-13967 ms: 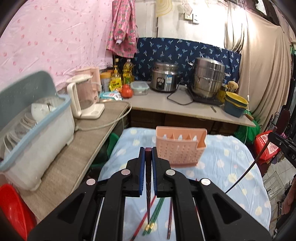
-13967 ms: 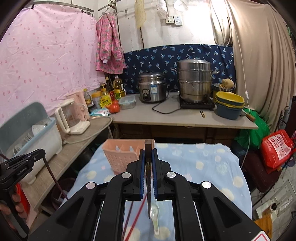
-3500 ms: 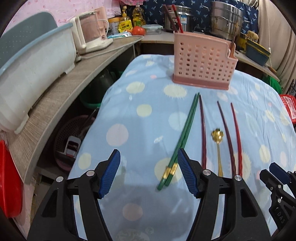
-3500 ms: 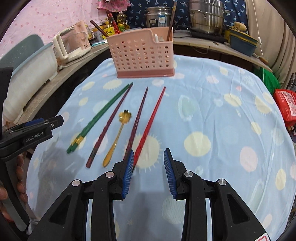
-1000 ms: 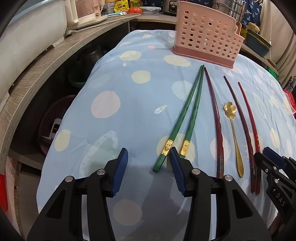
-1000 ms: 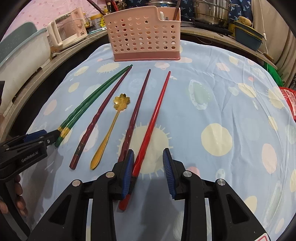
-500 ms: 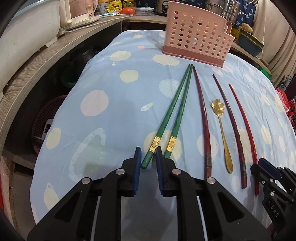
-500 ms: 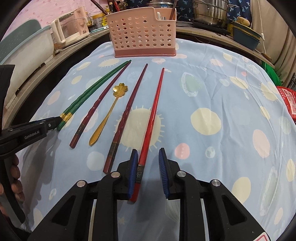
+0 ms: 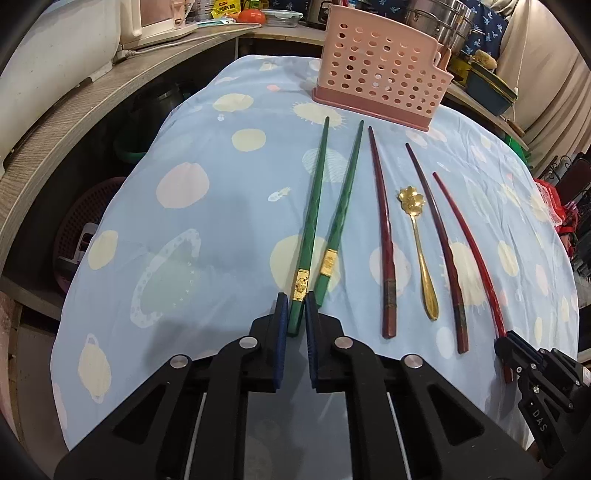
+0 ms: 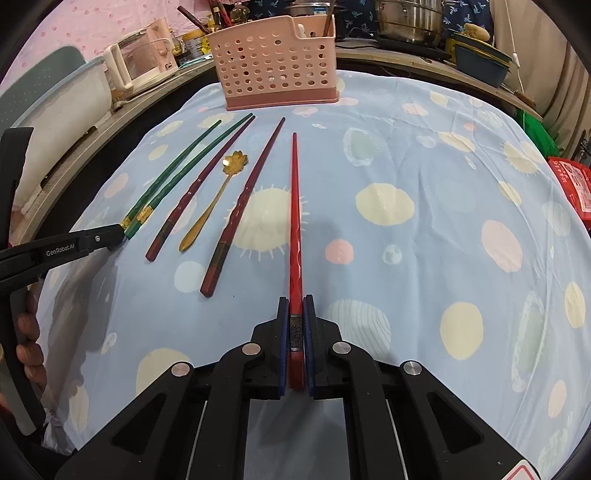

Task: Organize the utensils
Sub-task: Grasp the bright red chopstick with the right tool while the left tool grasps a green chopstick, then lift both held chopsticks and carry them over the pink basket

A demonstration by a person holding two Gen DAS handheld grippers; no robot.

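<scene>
Left gripper (image 9: 294, 319) low, fingers (image 9: 280, 321) pinched nearly together, right gripper (image 10: 296, 321) likewise clamped, level

My home kitchen, steel stockpot (image 10: 408, 20), pink electric kettle (image 10: 142, 61), oil bottles (image 10: 240, 9) crowding my grey bench (image 9: 92, 110)

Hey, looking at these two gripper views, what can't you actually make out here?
- Inside of the pink utensil basket: both views, hidden by its perforated wall.
- Butt end of the green chopstick: left wrist view, covered by the left gripper fingers.
- Engraving on the red chopstick: right wrist view, too small, pinched in the right gripper.
</scene>
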